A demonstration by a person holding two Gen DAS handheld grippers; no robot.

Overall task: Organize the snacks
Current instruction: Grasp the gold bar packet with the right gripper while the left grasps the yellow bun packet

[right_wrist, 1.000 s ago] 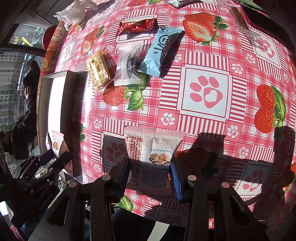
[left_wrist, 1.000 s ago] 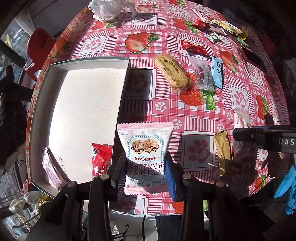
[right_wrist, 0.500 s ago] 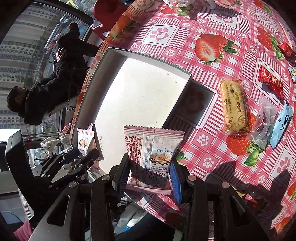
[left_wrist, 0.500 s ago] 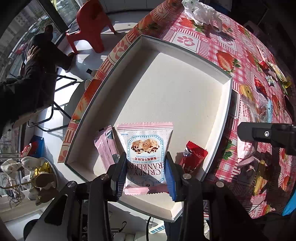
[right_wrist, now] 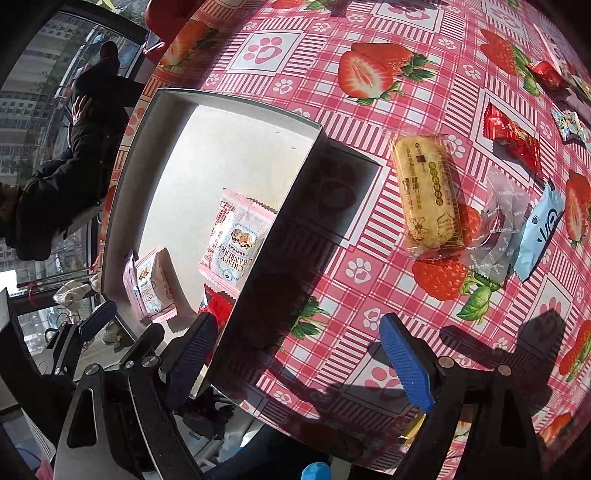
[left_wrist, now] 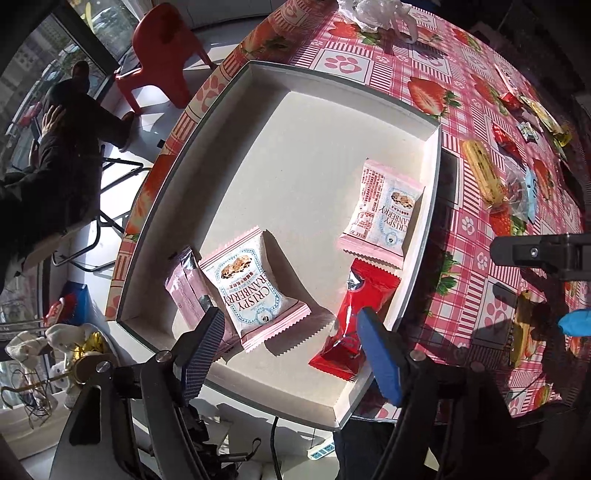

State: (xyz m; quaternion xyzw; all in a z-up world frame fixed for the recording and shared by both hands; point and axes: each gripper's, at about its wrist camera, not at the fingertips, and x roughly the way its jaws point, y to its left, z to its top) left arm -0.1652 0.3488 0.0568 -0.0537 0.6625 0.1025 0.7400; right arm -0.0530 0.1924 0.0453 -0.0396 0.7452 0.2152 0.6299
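Observation:
A white shallow box (left_wrist: 258, 77) sits on the strawberry tablecloth; it also shows in the right wrist view (right_wrist: 236, 101). Inside lie two pink Crispy Cranberry packets (left_wrist: 251, 291) (left_wrist: 384, 214), a red packet (left_wrist: 354, 325) and a mauve packet (left_wrist: 186, 291). My left gripper (left_wrist: 291, 350) is open and empty above the box's near edge. My right gripper (right_wrist: 295, 362) is open and empty beside the box's right wall. The cranberry packets also show in the right wrist view (right_wrist: 236, 240) (right_wrist: 149, 280).
Loose snacks lie on the cloth to the right: a yellow biscuit pack (right_wrist: 424, 192), a clear packet (right_wrist: 498, 229), a light blue packet (right_wrist: 539, 229), a red packet (right_wrist: 513, 136). A white plastic bag (left_wrist: 373, 14) lies at the far end. A red chair (left_wrist: 162, 55) and a seated person are beyond the table's left edge.
Both grippers have opened and let go of their cranberry packets, which now lie in the box. The right gripper has drawn back to the right of the box.

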